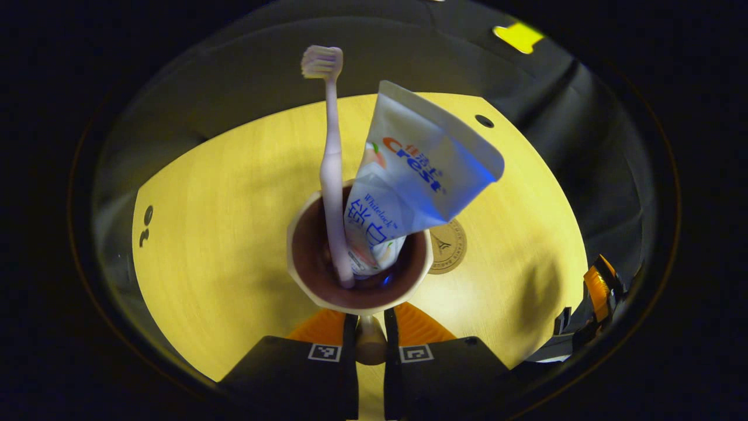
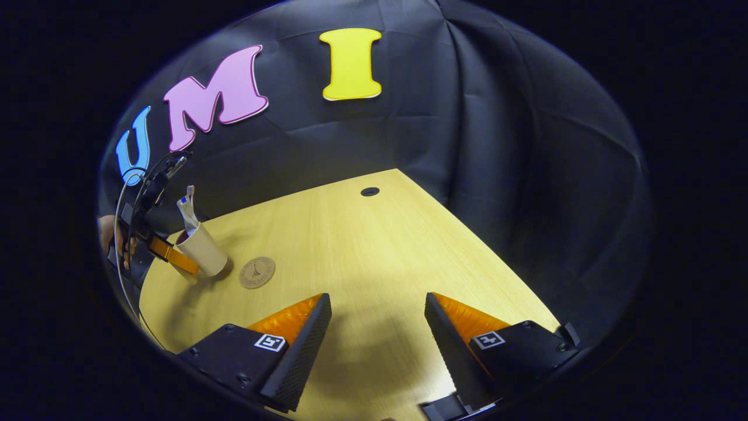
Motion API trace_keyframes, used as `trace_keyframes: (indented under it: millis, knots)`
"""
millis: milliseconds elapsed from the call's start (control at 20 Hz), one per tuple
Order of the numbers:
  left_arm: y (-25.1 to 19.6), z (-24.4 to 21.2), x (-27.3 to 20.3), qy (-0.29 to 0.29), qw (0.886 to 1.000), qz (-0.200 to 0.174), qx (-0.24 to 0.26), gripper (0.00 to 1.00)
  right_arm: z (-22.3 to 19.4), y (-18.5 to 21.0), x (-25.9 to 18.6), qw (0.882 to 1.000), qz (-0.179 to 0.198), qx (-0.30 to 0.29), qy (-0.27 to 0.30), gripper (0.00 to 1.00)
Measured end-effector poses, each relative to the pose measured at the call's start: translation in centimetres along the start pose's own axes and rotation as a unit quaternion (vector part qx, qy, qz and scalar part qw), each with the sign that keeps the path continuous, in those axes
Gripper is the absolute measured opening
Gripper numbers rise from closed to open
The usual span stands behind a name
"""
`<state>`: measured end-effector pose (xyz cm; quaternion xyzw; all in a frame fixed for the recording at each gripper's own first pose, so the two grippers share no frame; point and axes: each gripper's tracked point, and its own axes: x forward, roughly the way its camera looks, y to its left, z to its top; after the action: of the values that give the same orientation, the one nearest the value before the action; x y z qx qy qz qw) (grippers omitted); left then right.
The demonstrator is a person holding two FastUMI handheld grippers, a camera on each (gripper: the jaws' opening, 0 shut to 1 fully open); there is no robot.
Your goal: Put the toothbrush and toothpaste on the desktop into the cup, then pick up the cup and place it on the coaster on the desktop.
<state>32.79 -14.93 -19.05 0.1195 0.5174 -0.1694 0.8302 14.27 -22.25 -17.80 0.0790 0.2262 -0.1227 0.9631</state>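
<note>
— How's the light?

— Warm and bright on the desktop [image 1: 234,245], dim everywhere else; the booth wall [image 2: 497,146] falls off to near black towards the rim of both views.

— Shadows?

— Soft ones. In the right gripper view a broad dark patch lies on the wood just ahead of and between the fingers. In the left gripper view a blurred shadow sits to the right of the cup [image 1: 359,257], whose inside is dark.

— Glare, blur?

— A bluish sheen on the toothpaste [image 1: 409,175], straight ahead. Focus is fair at centre — edges bend strongly and smear.
</note>
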Motion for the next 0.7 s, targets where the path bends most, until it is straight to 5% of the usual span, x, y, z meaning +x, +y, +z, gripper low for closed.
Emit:
trace_keyframes:
  millis: [700]
  knots:
    - [-6.8,1.5,3.5,0.034,0.997,-0.025,0.072,0.22,-1.7,-4.4,-1.4,0.997,-0.056,0.043,0.006,0.99]
